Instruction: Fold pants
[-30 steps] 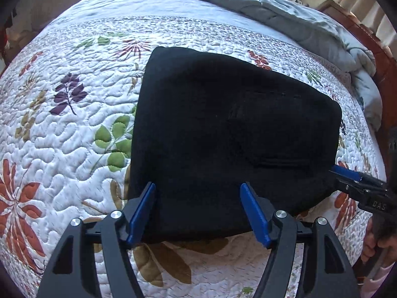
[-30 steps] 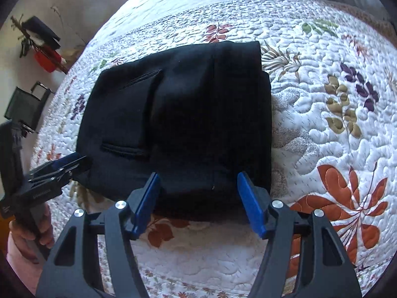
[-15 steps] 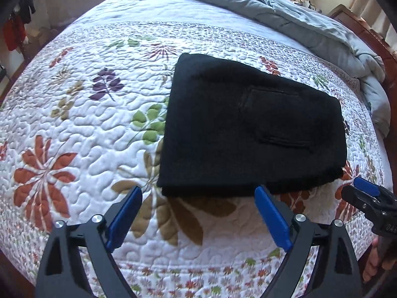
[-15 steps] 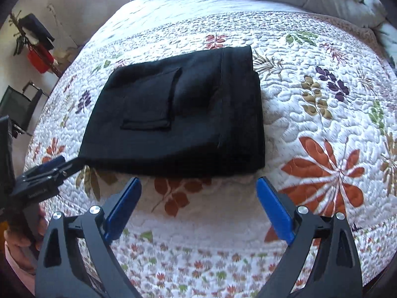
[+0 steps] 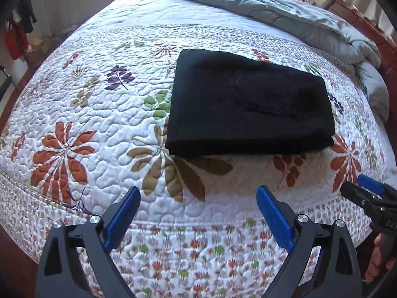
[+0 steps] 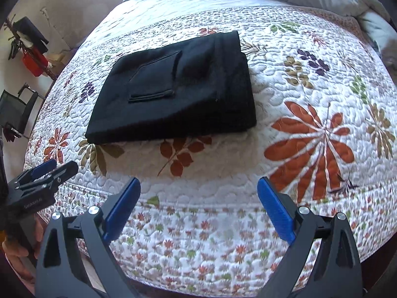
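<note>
Lying folded into a thick black rectangle, the pants [image 5: 248, 106] rest flat on the flowered quilt [image 5: 99, 129], a back pocket facing up. Both grippers hang over the bed's near edge, well short of the fabric: the left gripper [image 5: 198, 216] and the right gripper [image 6: 198, 208] each have blue fingers spread wide, holding nothing.

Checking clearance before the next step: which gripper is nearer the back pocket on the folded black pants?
Neither clearly; both hang open, off the cloth. The left gripper faces the pants' near edge, pocket toward its right; the right gripper sees the pocket to its left.
</note>
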A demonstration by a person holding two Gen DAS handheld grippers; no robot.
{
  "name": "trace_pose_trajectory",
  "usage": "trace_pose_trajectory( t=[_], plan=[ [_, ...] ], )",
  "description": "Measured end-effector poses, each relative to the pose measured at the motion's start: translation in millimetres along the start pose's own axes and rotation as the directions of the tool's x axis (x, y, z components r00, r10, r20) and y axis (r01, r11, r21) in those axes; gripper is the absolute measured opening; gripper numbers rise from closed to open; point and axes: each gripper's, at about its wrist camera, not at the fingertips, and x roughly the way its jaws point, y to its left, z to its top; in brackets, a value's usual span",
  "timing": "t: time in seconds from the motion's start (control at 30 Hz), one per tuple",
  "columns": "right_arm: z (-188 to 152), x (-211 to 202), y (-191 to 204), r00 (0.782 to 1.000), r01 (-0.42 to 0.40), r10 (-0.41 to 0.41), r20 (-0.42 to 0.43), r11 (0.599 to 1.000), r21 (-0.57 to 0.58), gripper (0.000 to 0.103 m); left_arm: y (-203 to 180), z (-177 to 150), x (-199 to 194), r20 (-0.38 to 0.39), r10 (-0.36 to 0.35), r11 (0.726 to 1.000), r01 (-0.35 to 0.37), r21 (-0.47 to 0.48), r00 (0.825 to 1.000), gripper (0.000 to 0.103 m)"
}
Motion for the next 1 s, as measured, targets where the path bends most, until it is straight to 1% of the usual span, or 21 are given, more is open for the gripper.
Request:
trace_pose_trajectory(
  t=[0.23, 0.37, 0.5, 0.53, 0.87, 1.0],
  plan=[
    [-7.6, -2.6, 6.3, 1.0, 0.014, -0.014, -0.016, 1.0, 0.0, 0.095, -8.1, -10.9, -14.0, 0.008, 0.009, 0.999, -0.009, 0.033, 1.0, 0.095],
    [-7.1, -6.7, 12.0, 1.0, 0.024, -0.024, -0.008, 1.0, -0.011, 0.095, -7.8, -9.5, -22.3, 0.02, -0.001, 1.0, 0.0, 0.03, 1.0, 0.095],
    [-4.1, -10.4, 13.2, 1.0, 0.023, -0.023, 0.001, 1.0, -0.005, 0.096, -9.2, -7.6, -29.9, 0.04, 0.008, 0.999, -0.009, 0.035, 0.999, 0.095],
    [-3.4, -10.8, 13.6, 1.0, 0.024, -0.024, 0.002, 1.0, -0.006, 0.096, -9.8, -7.1, -31.4, 0.046, 0.021, 0.999, -0.023, 0.038, 0.999, 0.095],
    [-2.9, -6.5, 14.9, 0.999, 0.032, -0.033, -0.013, 0.999, -0.009, 0.096, -12.8, -5.7, -36.7, 0.062, 0.052, 0.997, -0.056, 0.062, 0.997, 0.095],
    [-3.6, -3.6, 14.5, 0.999, 0.046, -0.046, -0.02, 0.999, -0.014, 0.096, -11.6, -5.4, -36.3, 0.059, 0.048, 0.997, -0.051, 0.055, 0.997, 0.095]
  ],
)
